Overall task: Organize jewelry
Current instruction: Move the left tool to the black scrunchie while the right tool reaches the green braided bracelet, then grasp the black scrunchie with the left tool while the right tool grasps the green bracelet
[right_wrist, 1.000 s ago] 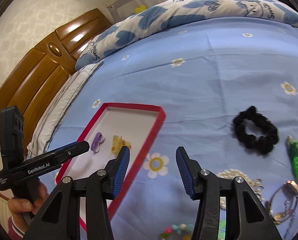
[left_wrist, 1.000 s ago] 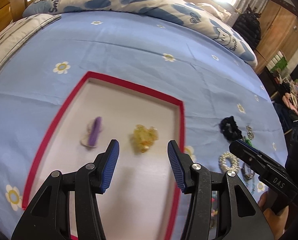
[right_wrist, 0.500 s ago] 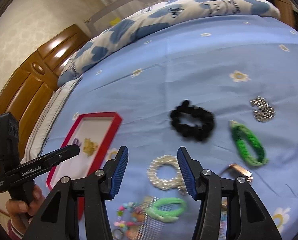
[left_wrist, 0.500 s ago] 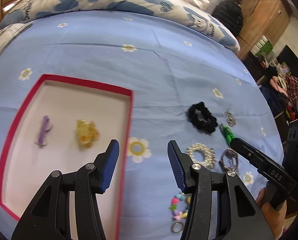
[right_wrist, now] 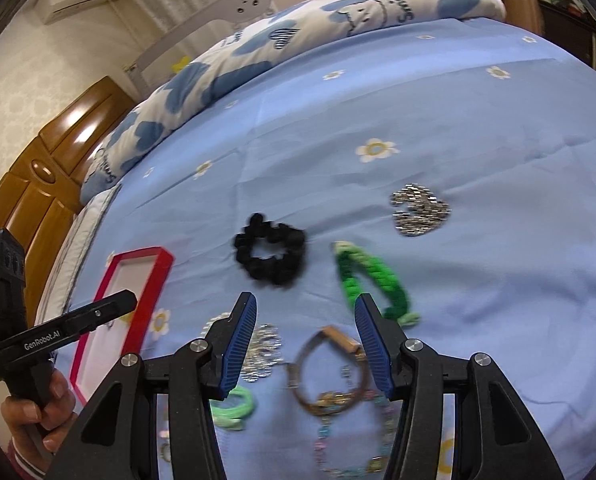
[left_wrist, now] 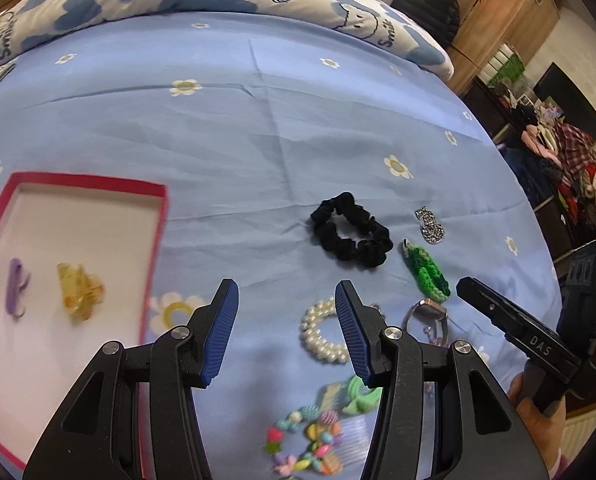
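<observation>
- Red-rimmed white tray: shifted from ahead to left of left gripper; drop-off done.
- Both grippers, incl. right gripper: released, empty.
- White pearl bracelet: now just ahead; prob. next pick.

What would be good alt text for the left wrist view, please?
The open, empty left gripper hovers over a blue flowered bedsheet scattered with jewelry: a black scrunchie, a green braided bracelet, a pearl bracelet and colourful beads. On the left, a red-edged tray holds a purple clip and a yellow clip.
</observation>
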Motion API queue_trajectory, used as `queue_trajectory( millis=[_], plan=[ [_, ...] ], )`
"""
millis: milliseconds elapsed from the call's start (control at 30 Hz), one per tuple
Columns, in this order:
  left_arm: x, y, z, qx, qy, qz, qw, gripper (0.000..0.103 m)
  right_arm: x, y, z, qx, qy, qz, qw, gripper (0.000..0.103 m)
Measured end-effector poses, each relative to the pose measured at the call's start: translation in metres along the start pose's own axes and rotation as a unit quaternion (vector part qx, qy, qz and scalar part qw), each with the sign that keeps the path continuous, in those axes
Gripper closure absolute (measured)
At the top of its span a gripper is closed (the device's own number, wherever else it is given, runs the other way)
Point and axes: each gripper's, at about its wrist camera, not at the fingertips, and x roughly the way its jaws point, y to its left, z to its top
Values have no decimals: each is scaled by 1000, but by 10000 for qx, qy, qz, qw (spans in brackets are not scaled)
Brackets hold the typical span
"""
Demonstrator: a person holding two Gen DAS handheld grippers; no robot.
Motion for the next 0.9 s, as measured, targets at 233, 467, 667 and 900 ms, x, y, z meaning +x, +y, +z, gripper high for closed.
queue_trajectory(
  millis=[233,467,667,900],
  plan=[
    [29,-18,12,177,193,0,9997,54,8,-30,5,155,48,-133,9998,50],
    [63,-29,23,261,359,73,9990,54,21,-44,9,176,174,-189,9995,50],
    [88,-35,34,217,491,21,9986,54,37,-45,10,35,338,-211,9992,51],
    [106,-43,32,364,601,58,9975,66,44,-43,10,-119,390,-337,9986,65]
  ],
)
